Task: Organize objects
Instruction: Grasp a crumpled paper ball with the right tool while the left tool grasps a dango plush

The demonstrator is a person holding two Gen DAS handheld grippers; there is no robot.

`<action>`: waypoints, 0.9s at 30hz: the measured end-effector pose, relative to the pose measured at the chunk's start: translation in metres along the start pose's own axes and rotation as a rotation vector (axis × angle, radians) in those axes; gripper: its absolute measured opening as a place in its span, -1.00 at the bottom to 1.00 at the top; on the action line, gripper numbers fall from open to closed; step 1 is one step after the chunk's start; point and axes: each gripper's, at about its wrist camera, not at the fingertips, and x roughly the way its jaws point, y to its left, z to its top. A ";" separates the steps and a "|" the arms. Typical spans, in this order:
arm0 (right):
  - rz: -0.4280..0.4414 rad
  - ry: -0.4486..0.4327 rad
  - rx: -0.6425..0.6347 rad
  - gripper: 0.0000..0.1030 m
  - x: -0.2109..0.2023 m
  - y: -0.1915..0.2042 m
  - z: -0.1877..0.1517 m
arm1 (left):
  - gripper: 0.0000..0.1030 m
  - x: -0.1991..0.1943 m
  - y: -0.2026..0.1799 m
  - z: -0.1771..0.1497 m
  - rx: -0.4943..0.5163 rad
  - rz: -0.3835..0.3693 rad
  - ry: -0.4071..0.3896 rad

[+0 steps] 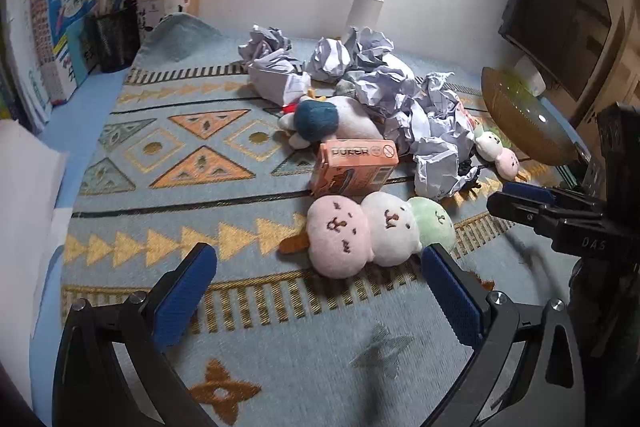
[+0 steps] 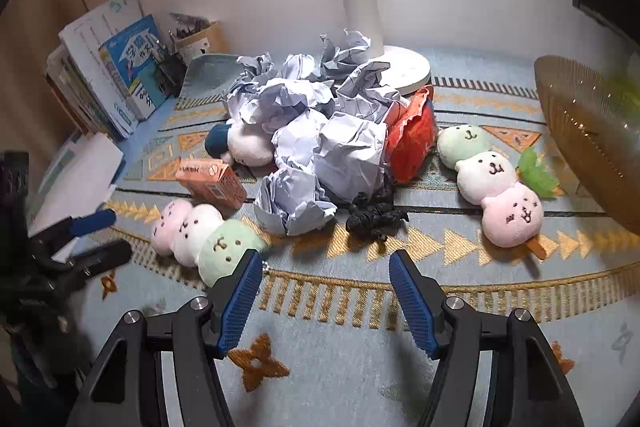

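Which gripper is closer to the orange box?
Left. The left gripper sits just in front of the orange box, past one dango plush. The right gripper is farther off to its right.

left wrist: low, faces wall | right wrist: low, same | shared: crumpled paper pile (image 1: 384, 95) (image 2: 320, 131)

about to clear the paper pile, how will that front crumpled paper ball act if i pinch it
The front crumpled paper ball looks light and hollow, so it will probably crush rather than resist. Its loose folds may spring open or snag the black hair ties beside it. A push would likely skid it across the woven mat.
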 end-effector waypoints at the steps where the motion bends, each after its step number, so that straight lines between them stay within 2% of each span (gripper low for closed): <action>1: 0.031 0.015 0.013 0.27 0.002 0.000 0.006 | 0.98 0.003 -0.005 0.001 0.009 -0.013 0.001; 2: 0.036 0.015 0.010 0.27 0.007 0.006 0.010 | 0.98 0.005 -0.008 0.002 0.019 -0.038 0.004; 4: -0.015 0.010 -0.022 0.28 0.015 0.017 0.018 | 0.98 0.009 -0.015 0.003 0.069 -0.075 0.019; 6: -0.024 0.031 -0.018 0.31 0.026 0.021 0.027 | 0.98 0.018 -0.022 0.008 0.149 -0.063 0.056; 8: 0.006 0.054 0.000 0.34 0.036 0.022 0.033 | 0.98 0.028 -0.030 0.013 0.232 -0.038 0.090; 11: 0.001 0.064 0.005 0.32 0.043 0.025 0.039 | 0.98 0.038 -0.037 0.020 0.303 -0.071 0.128; 13: -0.018 0.083 0.016 -0.03 0.047 0.024 0.037 | 0.88 0.041 -0.039 0.018 0.325 -0.095 0.149; 14: -0.010 0.089 0.023 -0.13 0.047 0.021 0.036 | 0.67 0.039 -0.040 0.018 0.328 -0.115 0.156; 16: 0.009 0.079 0.027 -0.27 0.042 0.017 0.034 | 0.54 0.029 -0.042 0.015 0.335 -0.127 0.147; 17: 0.014 0.068 0.029 -0.28 0.036 0.016 0.032 | 0.47 0.022 -0.043 0.011 0.338 -0.126 0.145; 22: 0.034 0.008 0.079 -0.28 -0.002 0.006 0.020 | 0.46 -0.009 -0.046 -0.014 0.318 -0.216 0.214; 24: 0.022 -0.012 0.086 -0.28 -0.016 0.003 0.012 | 0.46 -0.017 -0.052 -0.017 0.329 -0.253 0.215; 26: 0.016 -0.021 0.092 -0.28 -0.026 -0.001 0.005 | 0.52 -0.024 -0.055 -0.019 0.334 -0.216 0.189; 27: 0.016 -0.019 0.098 -0.28 -0.030 -0.003 -0.001 | 0.52 -0.023 -0.058 -0.018 0.333 -0.162 0.161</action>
